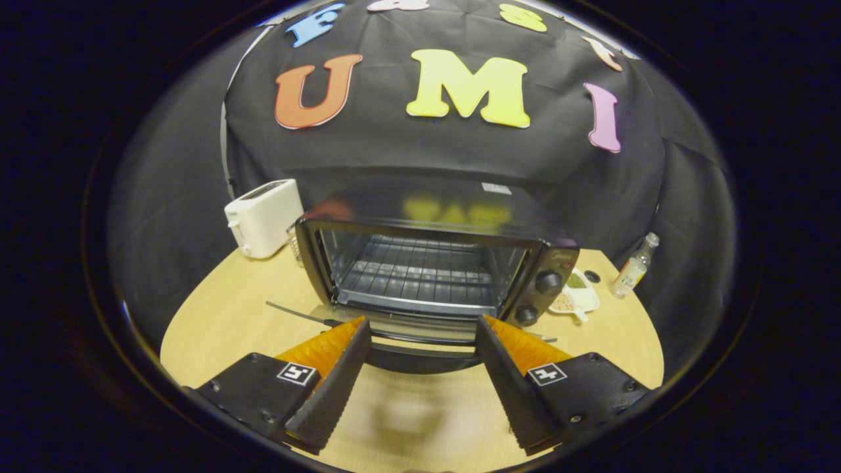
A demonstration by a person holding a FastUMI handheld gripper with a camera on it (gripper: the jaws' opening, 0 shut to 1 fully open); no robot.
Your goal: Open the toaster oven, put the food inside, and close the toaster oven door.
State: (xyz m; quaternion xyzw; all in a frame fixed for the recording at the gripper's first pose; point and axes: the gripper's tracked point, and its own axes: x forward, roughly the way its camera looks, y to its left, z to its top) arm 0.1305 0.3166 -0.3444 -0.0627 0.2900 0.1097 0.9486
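Toaster oven (433,256), one, stands mid-counter with its open mouth facing the tool (424,332); its long axis runs left to right. One door (407,325) lies folded down flat toward the near side, between the spread, empty fingers. One wire rack (414,269) sits inside. Far left: one white toaster (263,217). Right: one dish (577,295), one small bottle (632,269). Bare counter (217,315) lies near left.

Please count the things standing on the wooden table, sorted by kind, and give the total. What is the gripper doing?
Ovens: 1, toaster oven, door down.
Toasters: 1, white toaster.
Bottles: 1, small bottle.
Dishes: 1, white dish.
Total: 4.
The gripper is open, holding nothing, fingers at the lowered door.
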